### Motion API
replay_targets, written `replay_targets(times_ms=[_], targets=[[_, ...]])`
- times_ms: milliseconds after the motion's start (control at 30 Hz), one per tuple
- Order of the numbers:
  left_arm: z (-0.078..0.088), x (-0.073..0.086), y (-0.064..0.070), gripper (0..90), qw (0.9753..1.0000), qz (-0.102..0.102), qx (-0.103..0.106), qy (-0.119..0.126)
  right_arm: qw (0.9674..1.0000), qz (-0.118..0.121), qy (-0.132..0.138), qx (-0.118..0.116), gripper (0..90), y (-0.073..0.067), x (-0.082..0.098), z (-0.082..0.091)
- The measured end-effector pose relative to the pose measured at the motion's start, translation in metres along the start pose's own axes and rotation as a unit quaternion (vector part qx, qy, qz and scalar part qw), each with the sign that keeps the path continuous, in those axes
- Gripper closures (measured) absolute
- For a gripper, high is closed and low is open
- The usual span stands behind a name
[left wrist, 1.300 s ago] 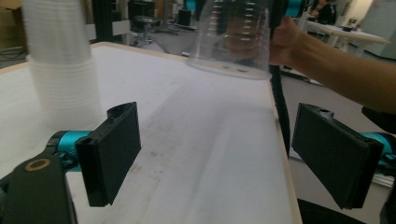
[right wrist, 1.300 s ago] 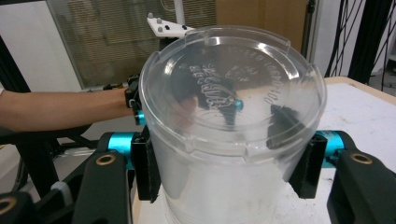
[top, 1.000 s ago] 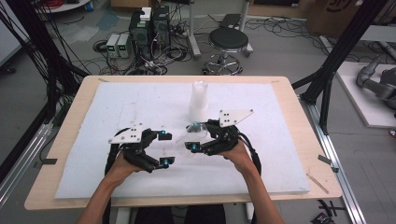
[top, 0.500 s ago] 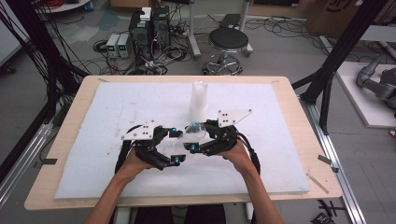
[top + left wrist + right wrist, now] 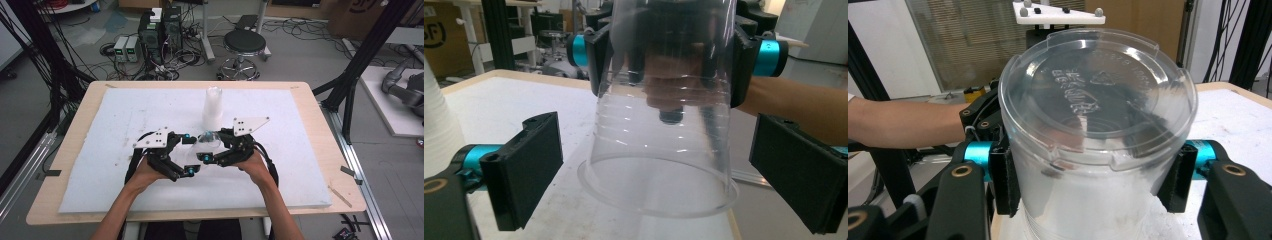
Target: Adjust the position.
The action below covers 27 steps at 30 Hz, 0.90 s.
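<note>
We have a clear plastic cup (image 5: 206, 145) held upside down near the middle of the white foam board (image 5: 310, 165), just nearer to us than the white stack of cups (image 5: 212, 107) that stands upright behind it. The right gripper (image 5: 210, 150) is clenched on the cup: in the right gripper view its pads (image 5: 1007, 182) press on both sides of the wall just under the closed base (image 5: 1098, 105), which faces up. We grip it high so that the wider rim end stays free for the other hand. In the left gripper view the rim (image 5: 656, 192) hangs low, seemingly just off the board, though the view is too oblique to be sure.

The left gripper (image 5: 187, 155) has just been opening and is released, its pads (image 5: 531, 167) standing wide on either side of the rim end without touching it. We judge it is placed there to take the lower part of the cup.
</note>
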State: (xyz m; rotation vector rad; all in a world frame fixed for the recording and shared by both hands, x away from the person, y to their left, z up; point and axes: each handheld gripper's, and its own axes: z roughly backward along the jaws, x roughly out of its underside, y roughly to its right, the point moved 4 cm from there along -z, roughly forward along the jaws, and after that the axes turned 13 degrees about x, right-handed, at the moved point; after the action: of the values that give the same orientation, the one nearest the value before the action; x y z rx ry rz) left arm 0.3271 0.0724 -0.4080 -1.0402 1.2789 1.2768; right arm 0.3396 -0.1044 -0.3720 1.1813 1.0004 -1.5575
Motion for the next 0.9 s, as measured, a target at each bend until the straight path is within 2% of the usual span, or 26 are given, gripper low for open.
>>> replay_targets(times_ms=[67,367,500,767,900], targets=[[-0.005,0.002,-0.002,7.0,0.9999,0.001,0.003,-0.011,1.0,0.0,0.0,0.0,40.5,0.0,0.0,0.0],[-0.015,0.003,-0.006,7.2,0.9998,0.002,-0.001,-0.017,1.0,0.002,0.004,-0.003,40.7,0.0,-0.001,0.001],[-0.014,0.001,-0.006,12.3,1.0,0.001,0.0,-0.006,1.0,0.0,0.006,-0.006,40.7,-0.001,-0.001,0.0],[-0.013,0.001,-0.005,16.4,1.0,-0.003,0.0,-0.009,0.9999,0.001,0.005,-0.009,40.7,-0.001,0.0,-0.002],[-0.013,0.001,-0.005,21.7,0.9999,-0.004,0.004,-0.01,1.0,-0.002,0.005,-0.008,40.9,-0.001,0.0,-0.001]])
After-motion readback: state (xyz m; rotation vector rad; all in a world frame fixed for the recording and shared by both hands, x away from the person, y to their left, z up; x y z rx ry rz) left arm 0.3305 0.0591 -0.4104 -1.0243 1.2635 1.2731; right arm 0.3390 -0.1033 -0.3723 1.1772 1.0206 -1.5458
